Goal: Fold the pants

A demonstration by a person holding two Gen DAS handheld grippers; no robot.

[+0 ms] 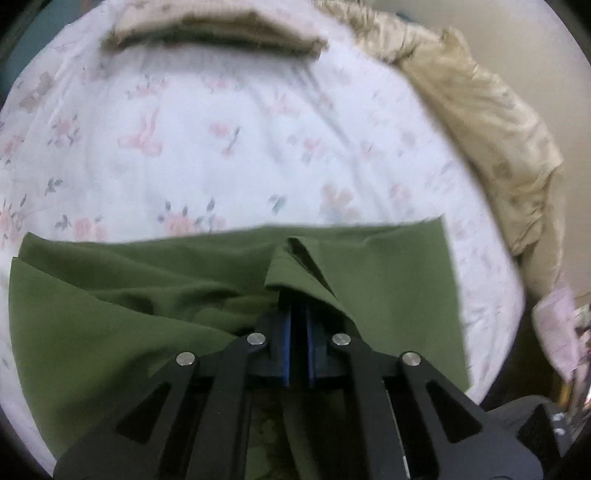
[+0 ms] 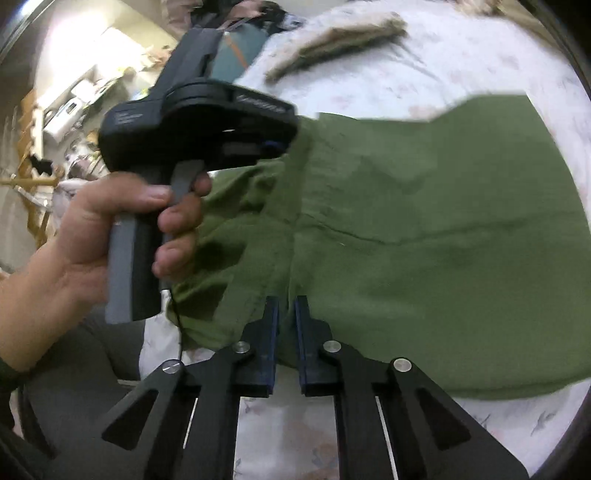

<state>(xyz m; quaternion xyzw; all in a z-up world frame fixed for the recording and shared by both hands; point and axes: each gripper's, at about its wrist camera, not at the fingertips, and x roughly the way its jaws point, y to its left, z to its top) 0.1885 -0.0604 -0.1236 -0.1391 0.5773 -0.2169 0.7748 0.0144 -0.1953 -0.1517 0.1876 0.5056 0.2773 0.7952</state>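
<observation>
The green pants (image 2: 424,229) lie spread on the bed's floral sheet (image 1: 229,147). The left tool (image 1: 298,295) is clenched on a raised fold of them near their far edge. The right tool (image 2: 286,306) sits at their near edge, jaws slightly parted, gripping nothing. The left hand (image 2: 122,229) squeezes its handle; the lettering on that housing is too blurred to read.

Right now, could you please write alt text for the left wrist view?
The left gripper is shut on a raised fold of the green pants, which lie rumpled on a floral bedsheet. A folded beige cloth lies beyond them.
</observation>
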